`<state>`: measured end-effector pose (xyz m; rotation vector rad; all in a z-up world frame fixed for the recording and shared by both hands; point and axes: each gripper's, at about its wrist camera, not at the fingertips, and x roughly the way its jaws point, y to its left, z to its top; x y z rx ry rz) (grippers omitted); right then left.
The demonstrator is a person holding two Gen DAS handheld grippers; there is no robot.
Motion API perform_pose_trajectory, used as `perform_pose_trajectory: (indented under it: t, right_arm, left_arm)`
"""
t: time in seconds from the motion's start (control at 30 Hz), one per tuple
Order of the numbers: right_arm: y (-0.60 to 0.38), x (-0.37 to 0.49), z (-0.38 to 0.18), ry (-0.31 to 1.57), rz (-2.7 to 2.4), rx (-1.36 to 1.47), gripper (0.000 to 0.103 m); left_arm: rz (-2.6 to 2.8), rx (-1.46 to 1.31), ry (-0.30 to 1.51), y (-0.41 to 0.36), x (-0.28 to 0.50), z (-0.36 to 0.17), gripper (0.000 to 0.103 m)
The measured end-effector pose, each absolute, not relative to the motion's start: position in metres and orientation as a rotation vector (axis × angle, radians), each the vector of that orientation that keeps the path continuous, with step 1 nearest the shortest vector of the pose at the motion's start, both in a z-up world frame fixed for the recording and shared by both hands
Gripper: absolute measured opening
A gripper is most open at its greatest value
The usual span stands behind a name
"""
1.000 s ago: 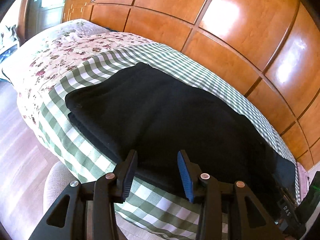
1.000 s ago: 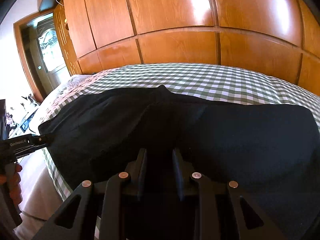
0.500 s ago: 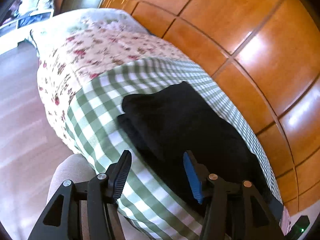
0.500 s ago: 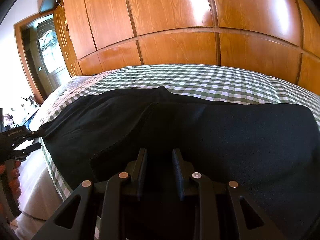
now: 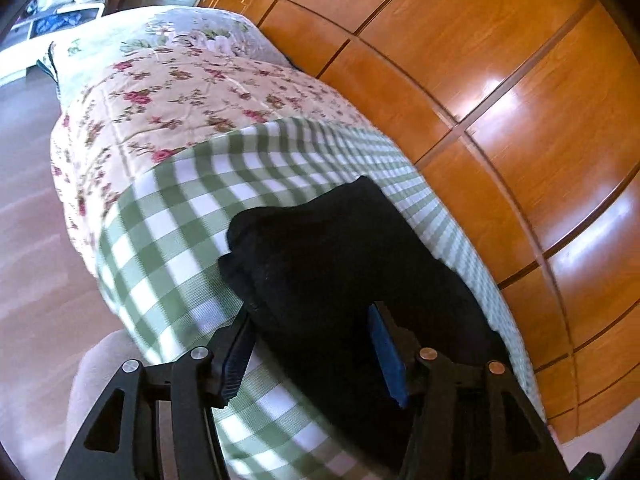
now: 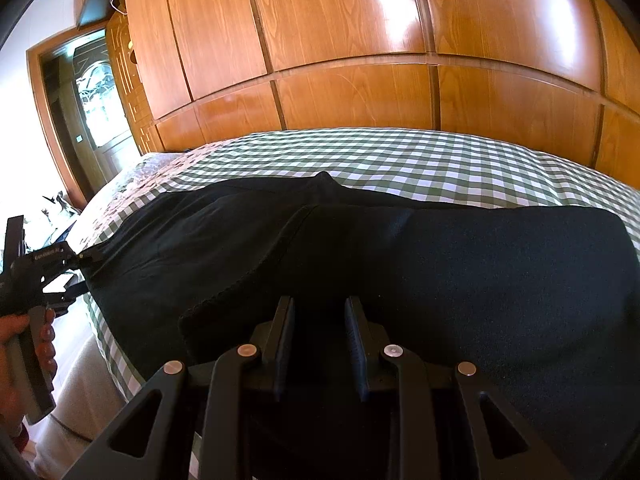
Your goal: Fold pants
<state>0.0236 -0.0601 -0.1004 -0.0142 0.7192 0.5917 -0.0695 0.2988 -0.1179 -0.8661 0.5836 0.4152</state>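
Black pants (image 6: 420, 264) lie folded lengthwise on a green-checked sheet (image 6: 400, 152). In the left wrist view the leg end of the pants (image 5: 320, 248) lies between my left gripper's fingers. My left gripper (image 5: 316, 344) is open, its jaws astride the near edge of the leg end. It also shows at the far left of the right wrist view (image 6: 76, 268), at the leg end. My right gripper (image 6: 320, 320) has its jaws narrowly apart, low over the pants' near edge; dark cloth fills the gap and I cannot tell whether it grips.
A floral bedspread (image 5: 180, 92) covers the bed beyond the checked sheet. A wooden panelled wardrobe (image 6: 360, 40) stands behind the bed. A door (image 6: 92, 108) is at the left. Wooden floor (image 5: 28, 220) lies beside the bed.
My left gripper has swung out along the pants to the leg end and moved in on it. The right gripper and the pants under it have stayed put.
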Motion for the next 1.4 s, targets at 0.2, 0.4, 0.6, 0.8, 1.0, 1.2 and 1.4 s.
perform_pose_trajectory:
  t: [0.2,0.4,0.6,0.8,1.0,1.2,1.4]
  right_arm:
    - [-0.06,0.024,-0.1,0.72,0.593,-0.014,0.026]
    - [-0.06,0.024,-0.101,0.718,0.593,-0.013,0.026]
    - [-0.061,0.025,-0.101,0.722,0.603,-0.014,0.026]
    - [-0.063,0.028,-0.098,0.744,0.608,0.001,0.026]
    - [-0.079,0.017,-0.08,0.698,0.599,0.012,0.042]
    - [-0.111,0.011,-0.072,0.731,0.559,0.066,0.042]
    - [-0.132,0.011,-0.071,0.777,0.489,0.067,0.042]
  left_arm:
    - [0.422,-0.941,0.538,0.314,-0.061,-0.126,0.041]
    - [0.467,-0.845,0.58,0.312,-0.049,-0.119,0.023]
    - [0.475,-0.743,0.559,0.301,-0.045,-0.1,0.017]
    - [0.43,-0.619,0.51,0.282,-0.037,-0.066,0.016]
    - [0.376,-0.503,0.477,0.257,-0.03,-0.035,0.016]
    - [0.295,-0.431,0.452,0.226,-0.019,-0.014,0.016]
    - [0.244,-0.399,0.443,0.204,-0.009,-0.005,0.016]
